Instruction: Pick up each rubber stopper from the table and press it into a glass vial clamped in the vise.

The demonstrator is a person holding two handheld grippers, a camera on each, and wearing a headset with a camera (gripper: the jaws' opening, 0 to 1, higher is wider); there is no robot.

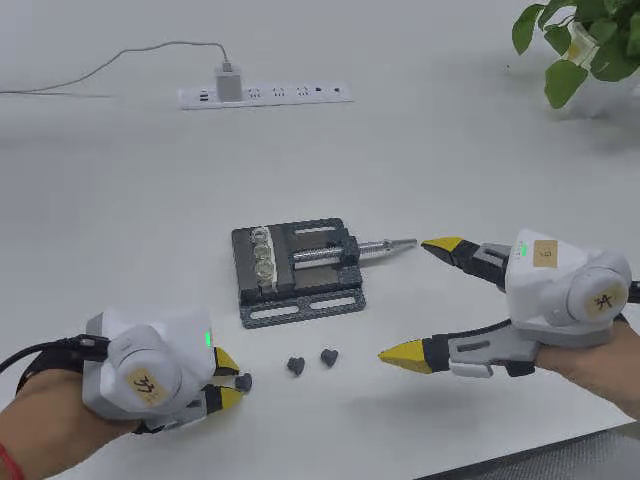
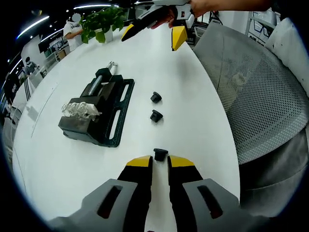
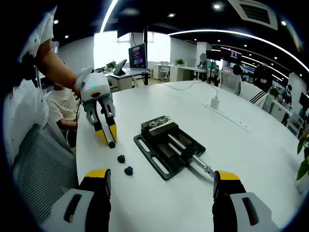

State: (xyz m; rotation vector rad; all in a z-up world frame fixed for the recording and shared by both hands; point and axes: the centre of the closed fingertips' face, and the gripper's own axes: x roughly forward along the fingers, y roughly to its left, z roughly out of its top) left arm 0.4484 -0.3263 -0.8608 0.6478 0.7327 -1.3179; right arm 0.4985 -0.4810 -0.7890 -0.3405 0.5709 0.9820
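**One stopper pinched**

Your counter (image 1: 420, 150) carries the vise (image 1: 320, 285), vials (image 1: 263, 254) clamped inside. Right gripper (image 1: 408, 298) at its 4 o'clock: jaws spread. Left gripper (image 1: 236, 381) at 8 o'clock: jaws pinching a stopper (image 1: 244, 381). Two loose stoppers (image 1: 296, 366) (image 1: 329, 356) at 6 o'clock.

The bench (image 1: 120, 220) lay bare between the left tool (image 1: 236, 380), closed on a stopper (image 1: 243, 381) at the near left, and the vise (image 1: 300, 272), so a straight path to it stood open. Two loose stoppers (image 1: 295, 366) sat just in front of the vise, near the bench's front. Nothing hung over the vials (image 1: 263, 255), lined up at the vise's left end. The screw handle (image 1: 385, 247) jutted right, toward the upper jaw of the wide-open right tool (image 1: 408, 298). The power strip (image 1: 265, 95) and plant (image 1: 585, 45) stood well behind.
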